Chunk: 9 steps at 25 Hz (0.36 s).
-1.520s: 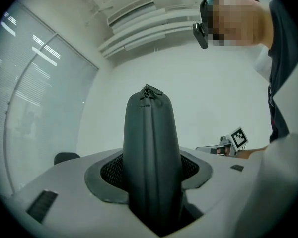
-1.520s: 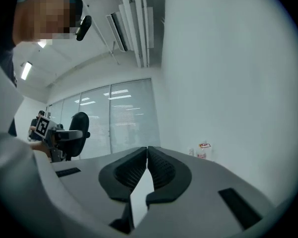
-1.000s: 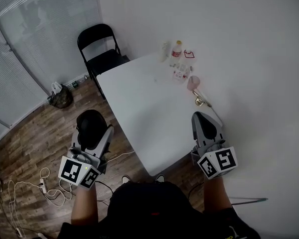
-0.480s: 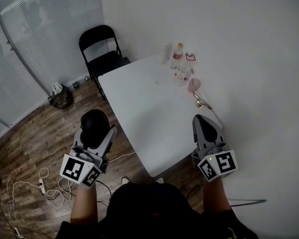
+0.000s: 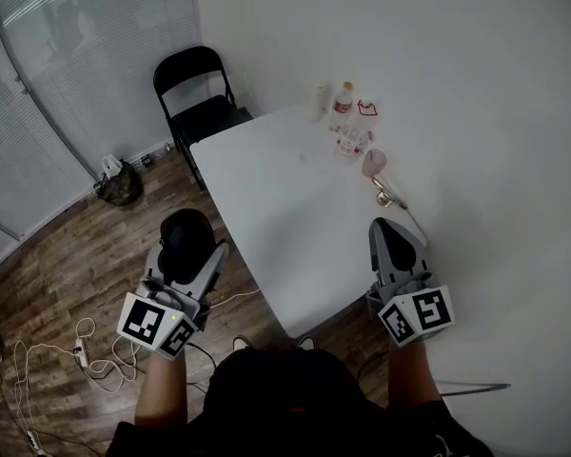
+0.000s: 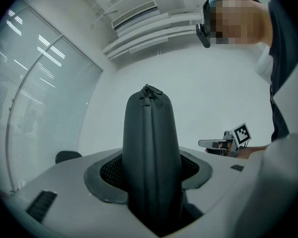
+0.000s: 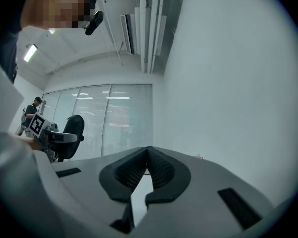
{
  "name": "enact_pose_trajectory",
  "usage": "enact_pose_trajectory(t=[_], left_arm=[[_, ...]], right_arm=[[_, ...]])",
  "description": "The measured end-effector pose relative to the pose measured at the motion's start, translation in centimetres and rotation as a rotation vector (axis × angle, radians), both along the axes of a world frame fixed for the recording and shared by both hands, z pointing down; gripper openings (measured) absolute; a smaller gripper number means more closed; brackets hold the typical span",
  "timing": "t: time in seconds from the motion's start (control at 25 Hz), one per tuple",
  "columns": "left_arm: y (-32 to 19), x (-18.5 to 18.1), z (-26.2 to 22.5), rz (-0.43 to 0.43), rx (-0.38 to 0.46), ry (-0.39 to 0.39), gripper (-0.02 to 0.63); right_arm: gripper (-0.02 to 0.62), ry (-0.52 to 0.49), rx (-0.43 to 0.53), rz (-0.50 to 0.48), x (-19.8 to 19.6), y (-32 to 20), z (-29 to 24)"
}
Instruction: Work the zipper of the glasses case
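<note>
In the head view, the left hand-held gripper (image 5: 192, 257) held the black glasses case (image 5: 186, 236) over the floor (image 5: 67, 255), left of the white surface (image 5: 285, 208). The right hand-held gripper (image 5: 388, 228) was by its right edge. The left gripper view showed jaws squeezing the case, with the zipper pull (image 6: 150, 89) on top. The right gripper view showed jaws together and empty.

Light flat, cool, indoor — no hard shadows on the white table (image 5: 266, 198) left of the right gripper (image 5: 388, 241). Both gripper views fisheye: black corners, straight lines bowed toward the rim. Ceiling lamp (image 7: 31, 52) glows up-left of the right gripper; blinds (image 7: 119, 118) beyond its tips bright, mildly washed. Glasses case (image 6: 150, 133) in the left gripper (image 6: 150, 168) reads near-black, surface detail low — that gripper's near end soft.
</note>
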<state>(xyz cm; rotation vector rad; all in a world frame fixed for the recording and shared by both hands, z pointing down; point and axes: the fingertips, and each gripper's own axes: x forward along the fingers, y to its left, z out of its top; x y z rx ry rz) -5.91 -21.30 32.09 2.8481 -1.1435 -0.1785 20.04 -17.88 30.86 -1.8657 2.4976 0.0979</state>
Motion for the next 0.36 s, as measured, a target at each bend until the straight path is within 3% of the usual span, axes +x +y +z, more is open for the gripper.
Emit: enact_pose_trajectory(t=[0.36], left_arm=[[0.18,0.23,-0.05,0.007,0.007,0.005,0.265]], right_arm=[[0.02,0.013,-0.003,-0.008,-0.04,-0.16,0.24]])
